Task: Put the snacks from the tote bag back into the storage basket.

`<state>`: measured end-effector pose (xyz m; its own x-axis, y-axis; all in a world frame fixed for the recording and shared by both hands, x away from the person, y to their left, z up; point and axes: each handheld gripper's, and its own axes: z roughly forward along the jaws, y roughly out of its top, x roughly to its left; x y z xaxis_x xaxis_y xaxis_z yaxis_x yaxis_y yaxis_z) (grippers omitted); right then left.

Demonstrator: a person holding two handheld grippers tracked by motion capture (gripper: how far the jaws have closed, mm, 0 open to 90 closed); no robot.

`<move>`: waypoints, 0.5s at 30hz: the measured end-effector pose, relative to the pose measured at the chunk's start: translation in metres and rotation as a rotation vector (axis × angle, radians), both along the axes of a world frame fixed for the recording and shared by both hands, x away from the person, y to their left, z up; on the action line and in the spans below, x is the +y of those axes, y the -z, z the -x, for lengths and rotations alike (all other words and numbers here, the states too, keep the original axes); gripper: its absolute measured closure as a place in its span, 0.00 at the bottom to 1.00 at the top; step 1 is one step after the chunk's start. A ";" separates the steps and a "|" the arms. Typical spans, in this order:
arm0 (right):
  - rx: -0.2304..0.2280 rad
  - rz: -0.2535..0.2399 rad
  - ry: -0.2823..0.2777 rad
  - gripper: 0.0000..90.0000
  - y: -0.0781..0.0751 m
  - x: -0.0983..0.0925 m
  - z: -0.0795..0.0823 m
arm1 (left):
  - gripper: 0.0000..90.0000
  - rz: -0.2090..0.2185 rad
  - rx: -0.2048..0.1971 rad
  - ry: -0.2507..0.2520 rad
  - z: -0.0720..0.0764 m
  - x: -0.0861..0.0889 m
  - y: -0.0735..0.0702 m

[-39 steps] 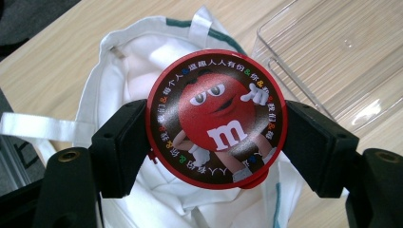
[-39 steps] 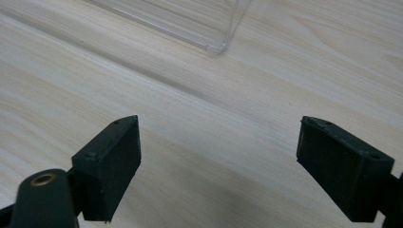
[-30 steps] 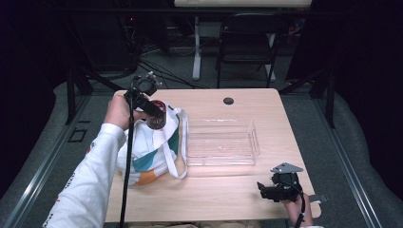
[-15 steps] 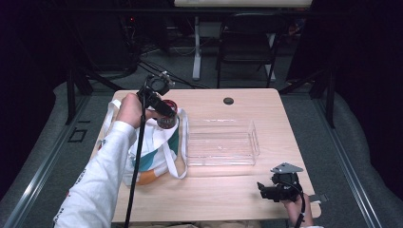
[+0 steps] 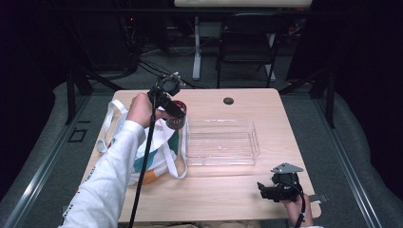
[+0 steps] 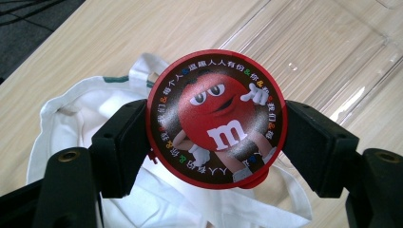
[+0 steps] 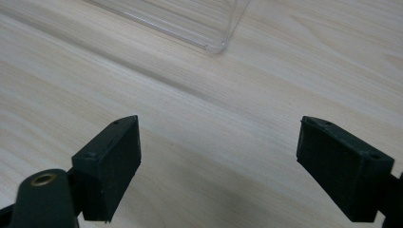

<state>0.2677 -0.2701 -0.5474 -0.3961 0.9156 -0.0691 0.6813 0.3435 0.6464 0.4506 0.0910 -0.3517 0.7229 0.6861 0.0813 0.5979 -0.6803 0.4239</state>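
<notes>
My left gripper (image 6: 216,128) is shut on a round red candy tub (image 6: 216,118) with a red cartoon figure on its lid. In the high view that left gripper (image 5: 177,114) holds the tub (image 5: 176,118) in the air above the right edge of a white tote bag (image 5: 152,147), just left of a clear plastic tray (image 5: 221,142). The tray's corner (image 6: 332,52) lies beyond the tub. My right gripper (image 5: 266,190) rests low at the table's front right, its jaws wide open over bare wood (image 7: 218,142), with nothing between them.
A small black disc (image 5: 228,100) lies near the table's far edge. The tote bag's straps (image 5: 107,126) spread toward the left edge. A dark folding chair (image 5: 247,42) and cables stand on the floor beyond the table. The tray's near corner (image 7: 214,45) sits ahead of the right gripper.
My left gripper has carried the candy tub rightward and a little away from the bag's middle, toward the clear tray. The right gripper has stayed where it was.
</notes>
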 end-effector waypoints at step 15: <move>0.000 0.003 0.001 0.16 0.000 0.000 0.000 | 0.30 0.007 0.019 0.047 -0.001 -0.023 0.007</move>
